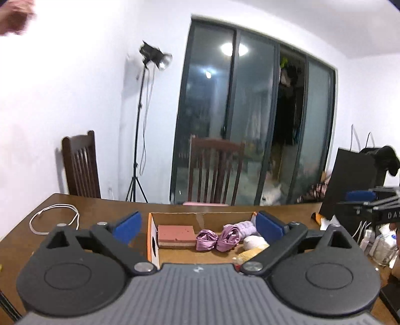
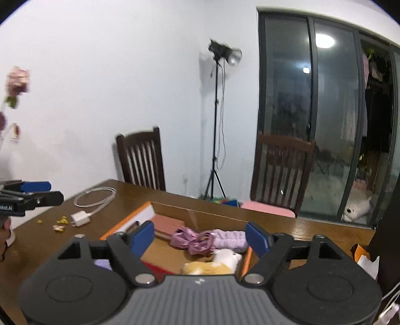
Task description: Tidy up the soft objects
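Soft objects [image 1: 217,237] in the cardboard box [image 1: 200,216], both hand-held grippers [image 1: 198,225] [image 2: 200,237] spread empty above.

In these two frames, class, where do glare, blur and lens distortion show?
Left wrist view: ceiling-light glare on the glass doors, blurred hand top left, bowed door frame. Right wrist view: glare on the glass doors, blurred flowers at left, curved table edge.

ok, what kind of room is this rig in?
Likely a home dining room used as a recording spot: a wooden dining table with slatted wooden chairs, sliding glass balcony doors, and a studio light on a stand against the wall.
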A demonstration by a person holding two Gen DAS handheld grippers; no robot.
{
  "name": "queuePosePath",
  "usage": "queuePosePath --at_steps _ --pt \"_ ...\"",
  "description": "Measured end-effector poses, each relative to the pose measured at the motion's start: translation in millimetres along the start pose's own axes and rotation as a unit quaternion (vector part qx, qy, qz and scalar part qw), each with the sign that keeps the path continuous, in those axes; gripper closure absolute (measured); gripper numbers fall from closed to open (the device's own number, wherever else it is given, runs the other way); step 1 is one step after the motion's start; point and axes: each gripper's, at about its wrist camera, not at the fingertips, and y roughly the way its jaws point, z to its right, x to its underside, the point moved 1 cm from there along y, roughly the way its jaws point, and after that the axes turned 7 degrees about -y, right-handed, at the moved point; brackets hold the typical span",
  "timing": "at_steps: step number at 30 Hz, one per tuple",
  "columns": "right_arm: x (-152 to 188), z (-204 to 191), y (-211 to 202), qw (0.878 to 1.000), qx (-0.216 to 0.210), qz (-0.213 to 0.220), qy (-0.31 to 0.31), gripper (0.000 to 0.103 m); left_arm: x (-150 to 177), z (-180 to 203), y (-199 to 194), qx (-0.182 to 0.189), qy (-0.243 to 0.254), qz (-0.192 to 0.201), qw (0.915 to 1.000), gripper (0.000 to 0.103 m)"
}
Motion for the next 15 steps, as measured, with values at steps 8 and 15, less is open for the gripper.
queuePosePath --at_steps 8,15 --pt "67.1 -54.4 -75.6 0.999 0.002 0.046 -0.020 0.010 73.2 9.3 -75.0 -0.019 0.016 0.026 0.9993 0.000" --pt "142.8 -91.0 -98.6 0.999 0.024 0.029 -0.001 0.007 133.0 0.6 -111.5 -0.062 -0.007 0.007 0.9981 0.000"
